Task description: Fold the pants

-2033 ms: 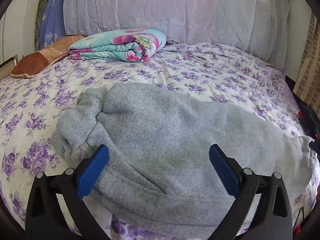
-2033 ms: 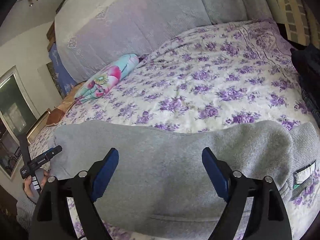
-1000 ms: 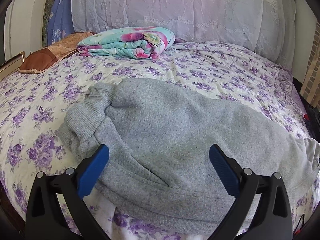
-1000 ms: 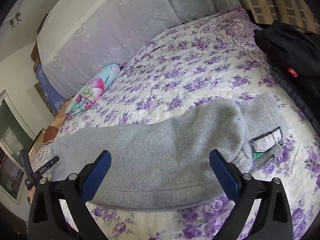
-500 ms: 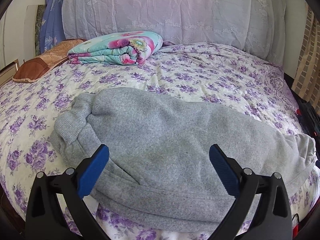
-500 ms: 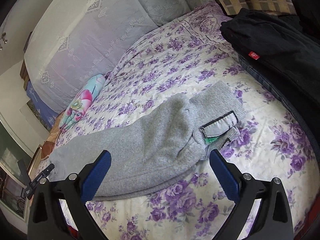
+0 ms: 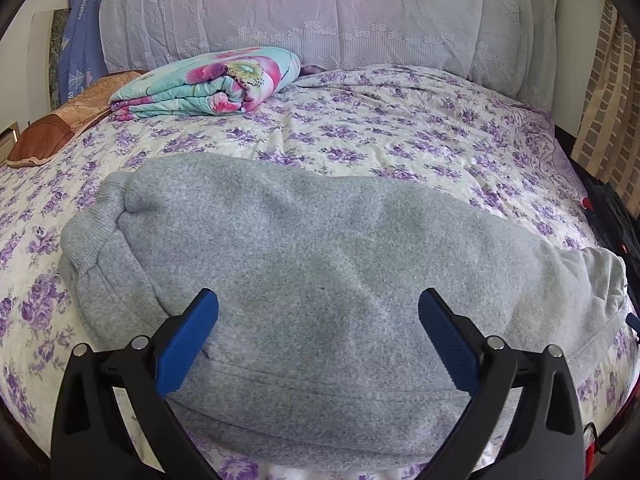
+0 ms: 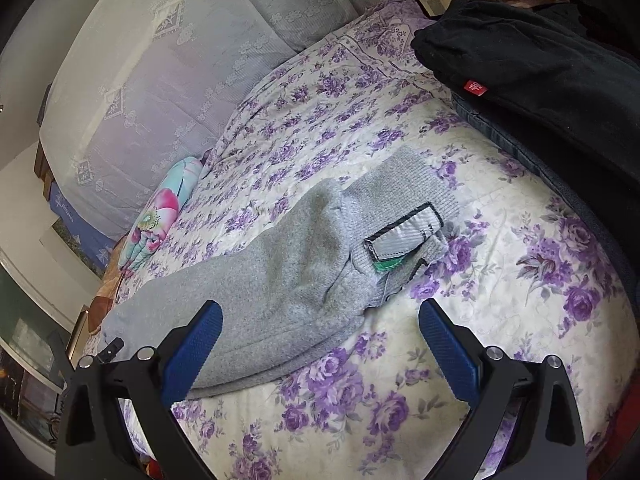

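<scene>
The grey fleece pants [image 7: 320, 272] lie folded lengthwise across the near part of the bed, ribbed cuffs at the left, waistband at the right. In the right wrist view the pants [image 8: 280, 272] run from lower left to the waistband with a white inner label [image 8: 404, 236]. My left gripper [image 7: 318, 320] is open and empty, just above the pants' near edge. My right gripper [image 8: 320, 328] is open and empty, above the pants' near edge and the bedspread beside the waistband.
The bed has a purple-flowered bedspread [image 7: 400, 128]. A folded turquoise and pink quilt [image 7: 208, 84] and a brown cushion [image 7: 52, 132] lie at the far left. Dark clothes [image 8: 540, 72] are piled at the bed's right side. A lace-covered headboard [image 7: 300, 12] stands behind.
My right gripper has pulled back and swung right, away from the pants, so the waistband and dark pile came into view. My left gripper has moved slightly closer over the pants. Both stayed open.
</scene>
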Tool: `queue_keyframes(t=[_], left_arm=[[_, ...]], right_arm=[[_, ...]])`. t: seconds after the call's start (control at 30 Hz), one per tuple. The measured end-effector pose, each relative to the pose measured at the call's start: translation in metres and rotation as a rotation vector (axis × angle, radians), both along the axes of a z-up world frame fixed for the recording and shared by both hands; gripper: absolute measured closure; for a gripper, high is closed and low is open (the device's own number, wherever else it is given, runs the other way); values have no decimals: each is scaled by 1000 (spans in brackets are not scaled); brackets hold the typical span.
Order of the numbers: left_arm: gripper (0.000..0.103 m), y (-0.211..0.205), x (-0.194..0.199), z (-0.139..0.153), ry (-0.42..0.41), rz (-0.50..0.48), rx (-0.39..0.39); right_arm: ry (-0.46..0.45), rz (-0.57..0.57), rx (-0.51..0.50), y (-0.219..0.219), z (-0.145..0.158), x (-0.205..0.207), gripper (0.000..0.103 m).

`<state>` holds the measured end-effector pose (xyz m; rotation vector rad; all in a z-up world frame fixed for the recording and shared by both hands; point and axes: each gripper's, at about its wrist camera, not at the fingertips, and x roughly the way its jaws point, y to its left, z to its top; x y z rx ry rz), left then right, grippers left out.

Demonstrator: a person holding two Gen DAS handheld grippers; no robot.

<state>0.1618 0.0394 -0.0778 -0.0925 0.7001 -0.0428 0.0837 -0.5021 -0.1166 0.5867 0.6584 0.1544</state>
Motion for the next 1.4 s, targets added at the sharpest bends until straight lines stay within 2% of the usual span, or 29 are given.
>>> queue_keyframes(t=[0.43,0.8,1.0,1.17,1.4], left_arm=[[5,-11,7,-23,27,-31,44],[5,-8,7,-23,25,-39,32],[5,-7,4,-23,17,-49,11],[5,-9,2,-24,19,-49,19],[5,-8,0,-24,15,-55,14]], right_arm=[[58,-28,46,-3,-3,1,4],[89,-28,177,-14,-6,-14,4],[84,-40,217,-18,-9,-15,4],[69,-81,285,-28,-12,0,4],[55,-98,269,-33,-16,39,4]])
